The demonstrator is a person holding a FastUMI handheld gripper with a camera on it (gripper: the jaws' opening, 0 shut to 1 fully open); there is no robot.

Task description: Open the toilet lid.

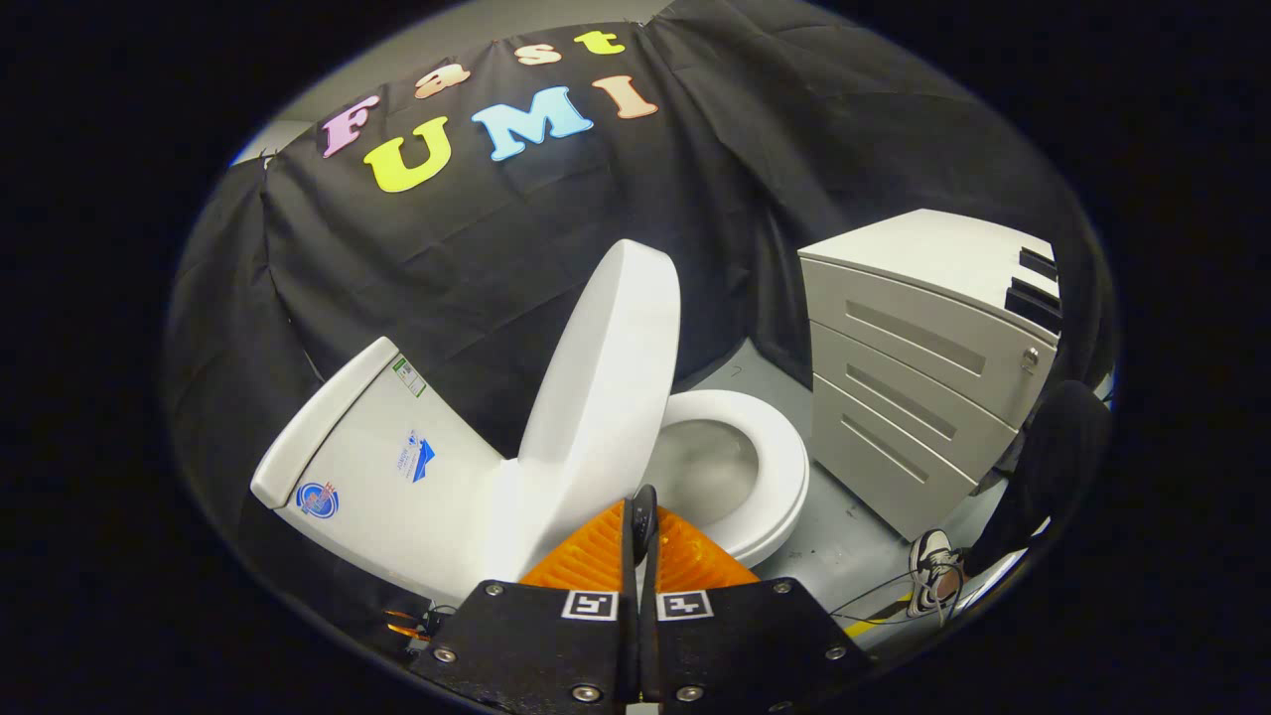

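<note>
Tool low in the foreground, fingers drawn together with barely a sliver between them, clamped on nothing. Just ahead of the fingertips and a little to their left, the toilet lid, raised steeply, long axis near upright and leaning back toward the tank. Lower edge of the lid close by the fingertips; contact there cannot be told. Beyond and right of the tips, the seat ring lying flat around the open bowl. Further right, a grey drawer cabinet on the floor, and a person's shoe near it. Judged nearly done: only a short push left, away from the tool and back toward the tank
</note>
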